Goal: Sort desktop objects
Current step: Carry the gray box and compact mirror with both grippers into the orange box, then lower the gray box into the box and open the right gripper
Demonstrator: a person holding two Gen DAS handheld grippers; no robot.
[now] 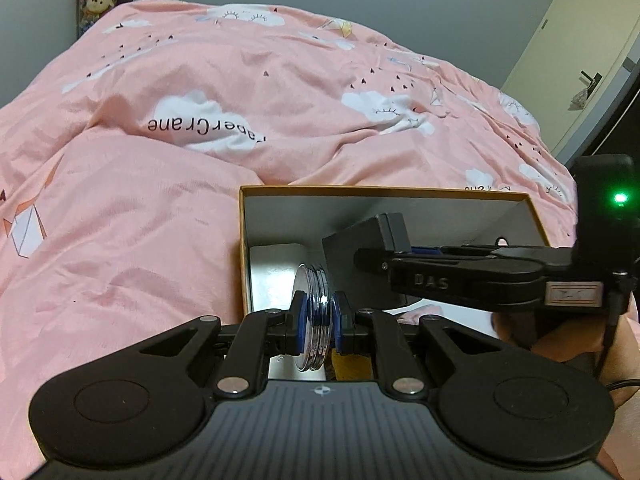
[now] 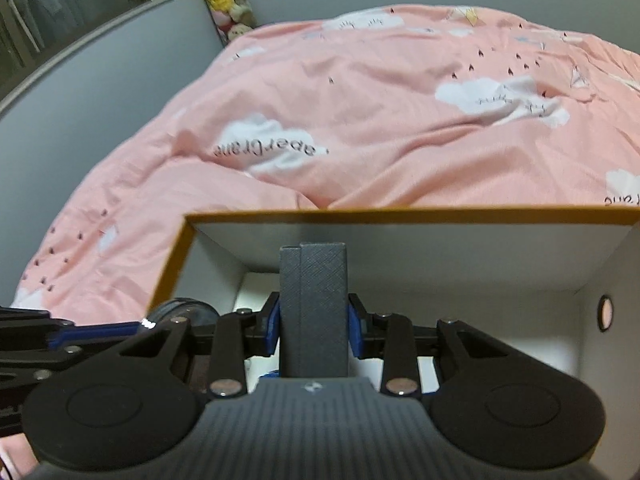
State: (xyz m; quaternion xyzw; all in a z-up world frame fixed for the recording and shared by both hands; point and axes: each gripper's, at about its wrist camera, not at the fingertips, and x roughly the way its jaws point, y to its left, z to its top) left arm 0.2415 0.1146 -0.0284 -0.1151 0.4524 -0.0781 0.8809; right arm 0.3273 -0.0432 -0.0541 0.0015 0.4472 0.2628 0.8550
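Both loaded grippers crowd one box (image 1: 440,192) (pink quilt (image 1: 160,200) beyond).

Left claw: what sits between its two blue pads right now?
In the left wrist view, the left claw has a round clear disc with a silvery rim clamped edge-on between its pads, above the open box.

Black left gripper (image 1: 318,326); blue pads; silver screws; ribbed grey housing
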